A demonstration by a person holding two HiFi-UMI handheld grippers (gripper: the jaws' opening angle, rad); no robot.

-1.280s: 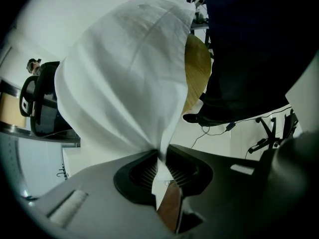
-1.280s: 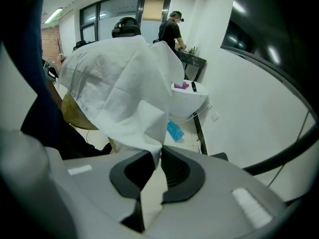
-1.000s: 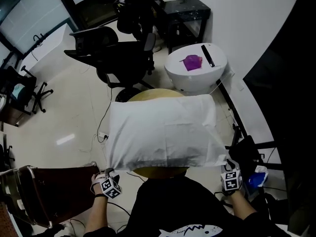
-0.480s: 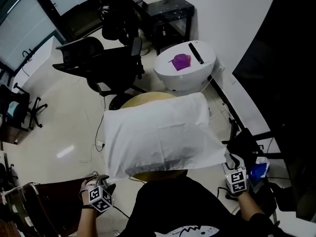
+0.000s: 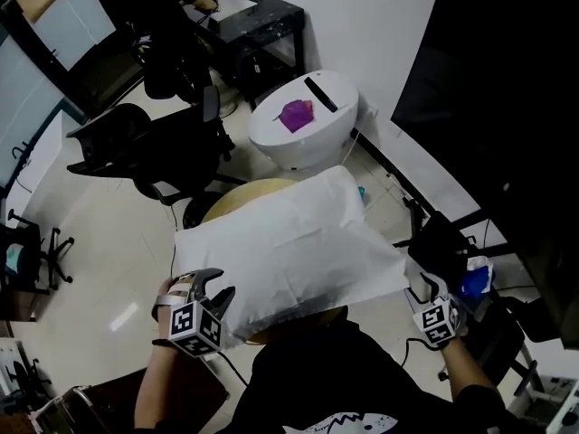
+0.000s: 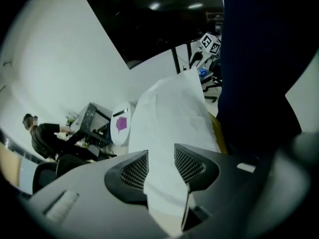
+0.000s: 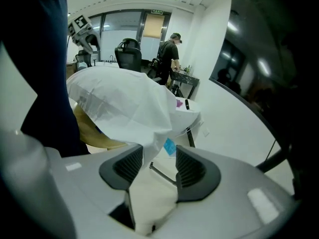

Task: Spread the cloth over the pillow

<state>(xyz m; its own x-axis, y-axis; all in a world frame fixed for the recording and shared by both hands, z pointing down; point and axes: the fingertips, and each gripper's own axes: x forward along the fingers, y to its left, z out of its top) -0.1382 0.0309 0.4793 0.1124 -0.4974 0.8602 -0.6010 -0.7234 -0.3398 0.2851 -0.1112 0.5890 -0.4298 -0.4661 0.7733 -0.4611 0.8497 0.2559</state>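
Note:
A white cloth (image 5: 289, 251) lies over the pillow on a round yellowish table (image 5: 226, 208). My left gripper (image 5: 215, 287) is at the cloth's near left corner. In the left gripper view the cloth (image 6: 169, 118) runs into the gap of the left gripper (image 6: 162, 166); its jaws have just been closing a little, and the gap is still wide. My right gripper (image 5: 425, 247) is at the near right corner. Its jaws have just been opening. In the right gripper view the cloth's corner (image 7: 154, 143) hangs loose by one pad of the right gripper (image 7: 159, 166).
A white round unit (image 5: 312, 143) with a purple thing (image 5: 296, 114) on top stands beyond the table. A black office chair (image 5: 172, 147) is at the left and a black desk (image 5: 258, 21) at the back. A person (image 7: 169, 54) stands far off.
My left gripper swung from low at the left, away from the cloth, up to its near left corner. The right gripper stayed by the near right corner. The head view turned.

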